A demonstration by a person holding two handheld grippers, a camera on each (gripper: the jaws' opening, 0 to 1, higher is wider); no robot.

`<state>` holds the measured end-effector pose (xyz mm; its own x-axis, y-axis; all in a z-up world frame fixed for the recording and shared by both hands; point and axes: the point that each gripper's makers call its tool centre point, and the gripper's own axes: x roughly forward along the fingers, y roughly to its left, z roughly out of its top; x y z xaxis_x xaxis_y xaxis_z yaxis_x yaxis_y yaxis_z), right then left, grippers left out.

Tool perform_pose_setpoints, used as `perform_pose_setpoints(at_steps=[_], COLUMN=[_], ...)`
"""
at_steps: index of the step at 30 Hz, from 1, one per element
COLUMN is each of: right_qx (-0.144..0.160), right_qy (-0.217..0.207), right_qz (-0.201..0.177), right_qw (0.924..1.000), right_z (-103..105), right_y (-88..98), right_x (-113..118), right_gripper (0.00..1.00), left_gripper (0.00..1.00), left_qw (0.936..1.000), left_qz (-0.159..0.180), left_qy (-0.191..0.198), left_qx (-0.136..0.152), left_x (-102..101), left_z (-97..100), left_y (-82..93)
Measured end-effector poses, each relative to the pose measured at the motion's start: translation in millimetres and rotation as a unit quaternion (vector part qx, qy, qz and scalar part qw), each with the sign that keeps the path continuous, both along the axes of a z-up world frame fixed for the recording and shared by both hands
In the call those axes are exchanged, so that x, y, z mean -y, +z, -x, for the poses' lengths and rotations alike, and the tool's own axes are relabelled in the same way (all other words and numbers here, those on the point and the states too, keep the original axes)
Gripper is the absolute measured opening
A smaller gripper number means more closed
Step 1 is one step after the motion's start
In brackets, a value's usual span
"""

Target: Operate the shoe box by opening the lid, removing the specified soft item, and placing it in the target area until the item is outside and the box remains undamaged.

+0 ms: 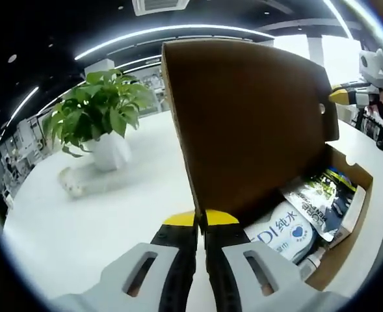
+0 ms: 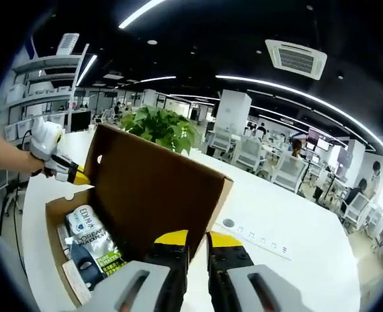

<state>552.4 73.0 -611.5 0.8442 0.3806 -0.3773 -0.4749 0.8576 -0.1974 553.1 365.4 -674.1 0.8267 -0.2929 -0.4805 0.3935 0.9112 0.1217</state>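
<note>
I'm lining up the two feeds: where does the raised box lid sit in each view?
Left gripper view: the lid stands upright across the centre and right, with the left claw at its lower edge.
Right gripper view: the lid runs from centre-left to centre, above the right claw.
Shared landmark: the potted plant, left of the lid in one, behind it in the other.

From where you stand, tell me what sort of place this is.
Probably an open-plan office: rows of desks and chairs, a ceiling air-conditioning vent, long strip lights, and a potted plant on the white table.
</note>
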Motion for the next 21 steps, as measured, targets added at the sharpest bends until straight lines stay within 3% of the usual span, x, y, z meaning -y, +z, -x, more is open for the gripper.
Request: perform_pose_setpoints(at_steps=[14, 21], right_qx=[-0.04, -0.068], right_qy=[-0.013, -0.032], right_qz=[-0.008, -0.015], right_qw=[0.9991, 0.997], right_z=[15.9, 20.7], right_y=[-40.5, -60.2], right_x=[0.6, 4.4], right_gripper=[0.06, 0.0], left_gripper=[0.01, 0.01], left_qw=[1.0, 0.9999], left_qz=[-0.001, -0.005], left_qy=[-0.003, -0.005], left_qx=[-0.007, -0.013], left_x=[-0.7, -0.4], left_z=[-3.3, -4.4], left_y=[-0.6, -0.7])
